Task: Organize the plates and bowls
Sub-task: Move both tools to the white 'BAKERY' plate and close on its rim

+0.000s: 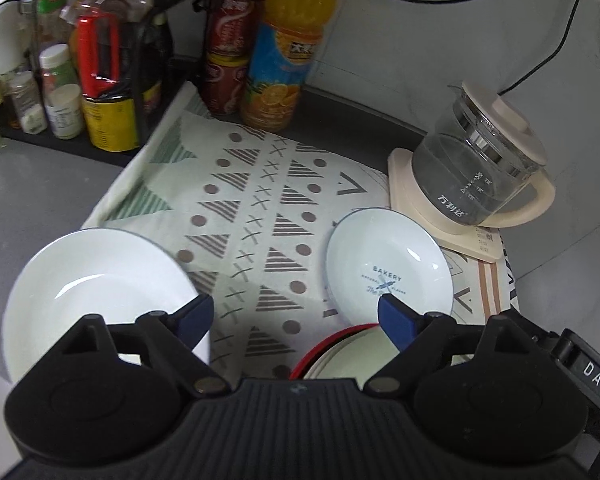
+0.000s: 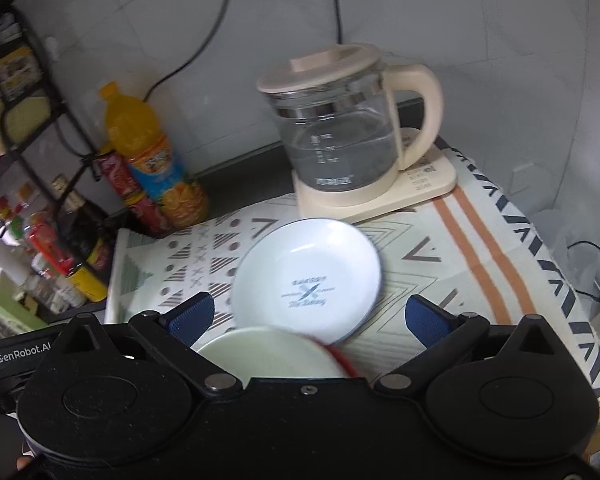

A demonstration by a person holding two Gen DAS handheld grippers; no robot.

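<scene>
The dishes lie spread on a patterned cloth (image 1: 260, 208) over the counter, apparently set out for sorting. A plain white plate (image 1: 96, 296) sits at the cloth's left edge, partly off it onto the grey counter. A printed plate (image 1: 388, 272) marked "BAKERY" sits toward the right, near the kettle (image 1: 476, 160) on its cream base. Just in front of the printed plate is a red-rimmed bowl (image 1: 340, 352) with a cream inside; its edge overlaps the printed plate in both views, though whether they touch cannot be told. Bottles and cans stand at the back left, clear of the work area, as does an orange bottle (image 1: 288, 52).

The left gripper (image 1: 296, 320) points steeply down over the cloth, between the white plate and the bowl. Its jaws stand wide apart with nothing between the pads; one blue pad shows in front of the white plate's rim, the other in front of the printed plate, and contact cannot be confirmed.

The right gripper (image 2: 308, 320) is angled down less steeply, aimed at the printed plate (image 2: 306, 278) with the bowl (image 2: 268, 352) directly below it. Its jaws are fully apart and hold nothing.

Judgement: both tools are empty and positioned for a pick; stacking has not begun.
</scene>
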